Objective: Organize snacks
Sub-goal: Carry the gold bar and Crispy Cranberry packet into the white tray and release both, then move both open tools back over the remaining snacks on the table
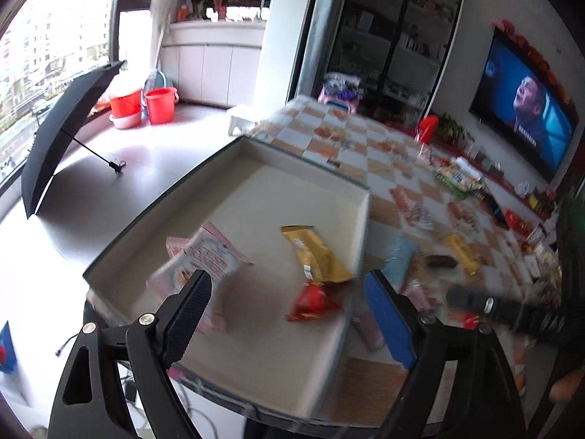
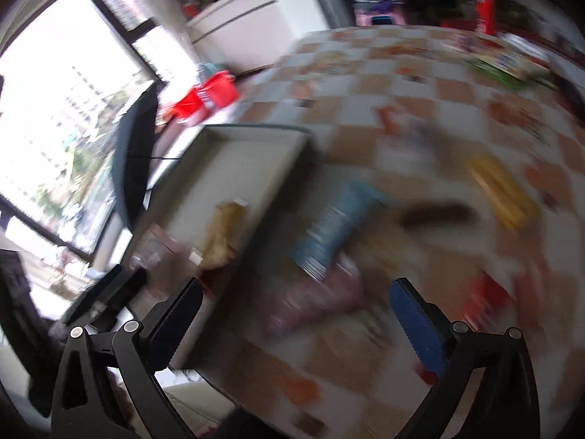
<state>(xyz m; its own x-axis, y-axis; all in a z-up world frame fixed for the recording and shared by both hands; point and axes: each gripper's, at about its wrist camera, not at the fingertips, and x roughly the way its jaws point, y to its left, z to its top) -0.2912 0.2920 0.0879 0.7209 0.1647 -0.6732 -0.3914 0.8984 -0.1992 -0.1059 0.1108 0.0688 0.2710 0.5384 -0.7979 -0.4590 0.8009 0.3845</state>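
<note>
A shallow white box (image 1: 252, 153) sits at the table's near left corner. In it lie a pink-white packet (image 1: 204, 256), a gold bar wrapper (image 1: 314, 252) and a small red packet (image 1: 310, 303). My left gripper (image 1: 289, 314) is open and empty above the box's near part. My right gripper (image 2: 296, 318) is open and empty over a pink packet (image 2: 314, 303) on the table, right of the box (image 2: 252, 139). A blue packet (image 2: 336, 223), a brown bar (image 2: 435, 214) and a yellow packet (image 2: 501, 190) lie beyond it. The right view is blurred.
The table has an orange-and-white checked cloth (image 1: 365, 135) with more snacks along its far right (image 1: 457, 179). The right gripper's body shows in the left view (image 1: 512, 311). An open black umbrella (image 1: 69, 124) and red buckets (image 1: 161, 104) stand on the floor to the left.
</note>
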